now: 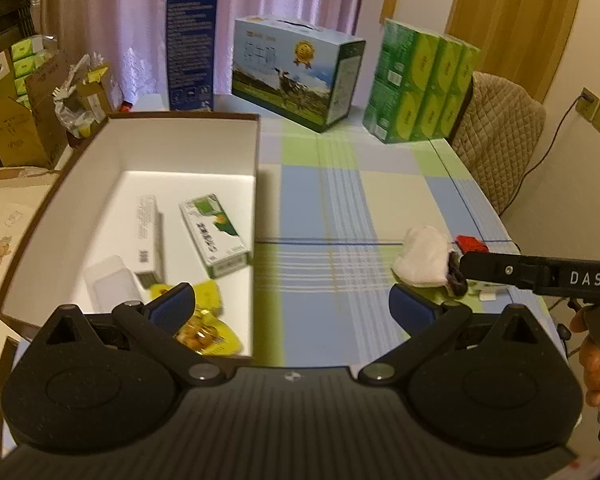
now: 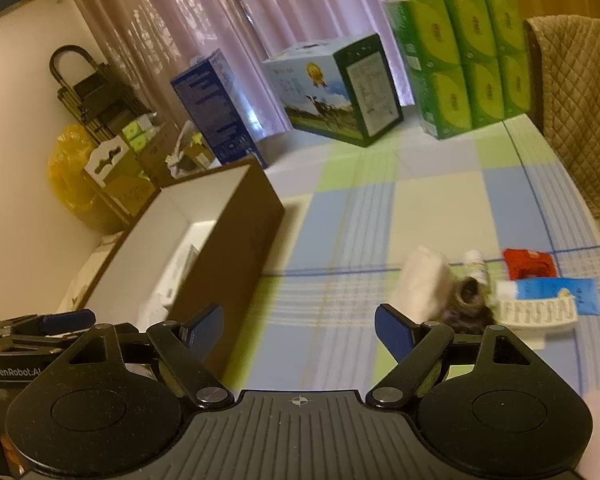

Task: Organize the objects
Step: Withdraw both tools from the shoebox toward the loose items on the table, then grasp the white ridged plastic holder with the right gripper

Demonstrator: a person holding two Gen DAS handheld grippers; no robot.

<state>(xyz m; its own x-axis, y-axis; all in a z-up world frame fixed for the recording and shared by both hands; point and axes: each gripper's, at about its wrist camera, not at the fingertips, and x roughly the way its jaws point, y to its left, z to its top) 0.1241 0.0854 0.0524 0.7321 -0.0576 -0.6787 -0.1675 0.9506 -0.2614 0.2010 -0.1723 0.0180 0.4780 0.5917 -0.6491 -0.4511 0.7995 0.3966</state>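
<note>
Your left gripper (image 1: 292, 300): 2 blue pads spread wide, holding nothing, left pad (image 1: 172, 306) above yellow snack packet (image 1: 206, 328) inside open box (image 1: 188, 120). Box also holds green-white carton (image 1: 214, 236), long white carton (image 1: 148, 232), white tray (image 1: 112, 286). Your right gripper (image 2: 298, 326): fingers wide apart, empty, above checked tablecloth (image 2: 420, 200). Right of it, loose pile: white cloth (image 2: 424, 280), red packet (image 2: 530, 264), blue packet (image 2: 556, 294).

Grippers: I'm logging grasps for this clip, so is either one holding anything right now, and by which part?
Nothing is held. The left gripper and right gripper both stand open, with only tablecloth between their fingers.
</note>
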